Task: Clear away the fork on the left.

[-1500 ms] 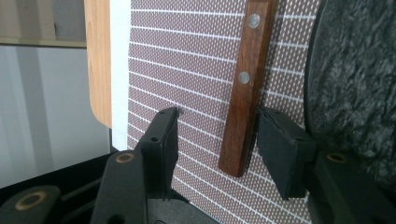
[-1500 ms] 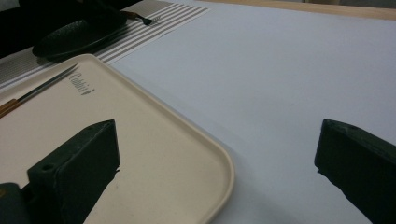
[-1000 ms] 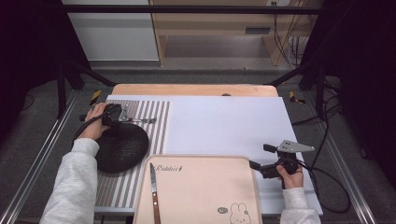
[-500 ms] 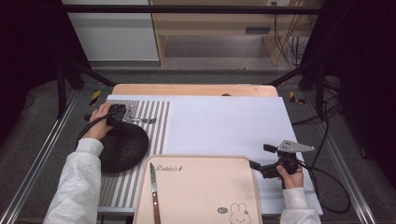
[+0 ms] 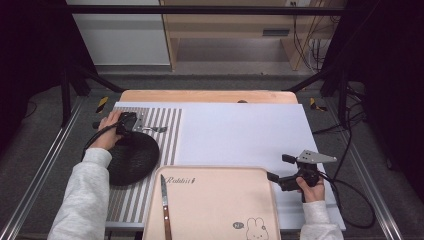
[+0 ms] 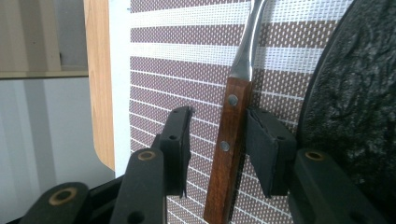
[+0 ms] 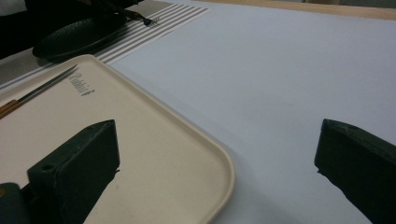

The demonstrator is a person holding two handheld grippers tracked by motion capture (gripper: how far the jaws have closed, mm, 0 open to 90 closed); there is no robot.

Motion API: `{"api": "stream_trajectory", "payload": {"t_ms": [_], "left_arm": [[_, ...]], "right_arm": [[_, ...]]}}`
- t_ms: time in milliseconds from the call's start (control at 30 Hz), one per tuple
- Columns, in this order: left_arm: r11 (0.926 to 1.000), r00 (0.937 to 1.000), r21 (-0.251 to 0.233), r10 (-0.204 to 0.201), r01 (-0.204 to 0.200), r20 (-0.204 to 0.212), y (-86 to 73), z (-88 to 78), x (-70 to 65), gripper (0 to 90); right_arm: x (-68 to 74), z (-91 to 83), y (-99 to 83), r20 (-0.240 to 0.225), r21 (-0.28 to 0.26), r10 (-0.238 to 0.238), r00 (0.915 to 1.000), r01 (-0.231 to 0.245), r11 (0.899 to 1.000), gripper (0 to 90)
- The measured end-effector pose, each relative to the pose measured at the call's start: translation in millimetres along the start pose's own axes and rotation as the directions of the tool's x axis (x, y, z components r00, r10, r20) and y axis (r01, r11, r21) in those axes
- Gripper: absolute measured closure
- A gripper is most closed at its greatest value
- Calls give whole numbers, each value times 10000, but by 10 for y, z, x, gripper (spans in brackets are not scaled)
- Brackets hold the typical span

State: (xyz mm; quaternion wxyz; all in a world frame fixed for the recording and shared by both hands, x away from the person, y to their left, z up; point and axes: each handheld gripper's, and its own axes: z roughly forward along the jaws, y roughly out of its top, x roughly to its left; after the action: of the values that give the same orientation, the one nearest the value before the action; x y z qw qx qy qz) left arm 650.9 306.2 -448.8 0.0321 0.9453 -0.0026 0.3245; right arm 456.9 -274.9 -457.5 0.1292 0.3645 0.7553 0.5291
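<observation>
A: Looking at the table (image 5: 240,125) first: striped placemat (image 5: 167,125) on the left, black plate (image 5: 131,159) on it, beige tray (image 5: 215,200) at the near edge with a knife (image 5: 164,205) lying on it.

B: And the fork?

A: Fork (image 6: 231,140) lies flat on the placemat, just beside the plate's rim, wooden handle toward the left tool (image 6: 217,140). Handle sits between the jaws. They've just been closing, but there's a clear gap on one side; the other pad is at or nearly at the wood. Not clamped yet.

B: Right side?

A: Right tool (image 5: 276,179) hangs over the tray's right edge, jaws wide apart, nothing between them. Idle.

B: Risks?

A: Three, I'd say. Handle is off-centre in the jaws, so the near pad lands first and could shove it sideways into the plate. Handle is thin and flat on the mat, so if the pads close too high they could skid over the top and miss. And the grip is near the handle's end, so the metal head may droop or swing on the lift.
</observation>
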Motion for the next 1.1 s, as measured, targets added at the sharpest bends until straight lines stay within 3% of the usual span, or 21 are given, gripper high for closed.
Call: {"api": "stream_trajectory", "payload": {"t_ms": [433, 1100], "left_arm": [[9999, 10000, -82, 64, -64, 24, 42, 28, -4, 618], [9992, 9990, -29, 407, -407, 204, 101, 99, -49, 741]], "right_arm": [[2, 0, 0, -9, -4, 18, 10000, -18, 10000, 3], [1, -2, 1, 5, 2, 8, 10000, -8, 10000, 3]]}}
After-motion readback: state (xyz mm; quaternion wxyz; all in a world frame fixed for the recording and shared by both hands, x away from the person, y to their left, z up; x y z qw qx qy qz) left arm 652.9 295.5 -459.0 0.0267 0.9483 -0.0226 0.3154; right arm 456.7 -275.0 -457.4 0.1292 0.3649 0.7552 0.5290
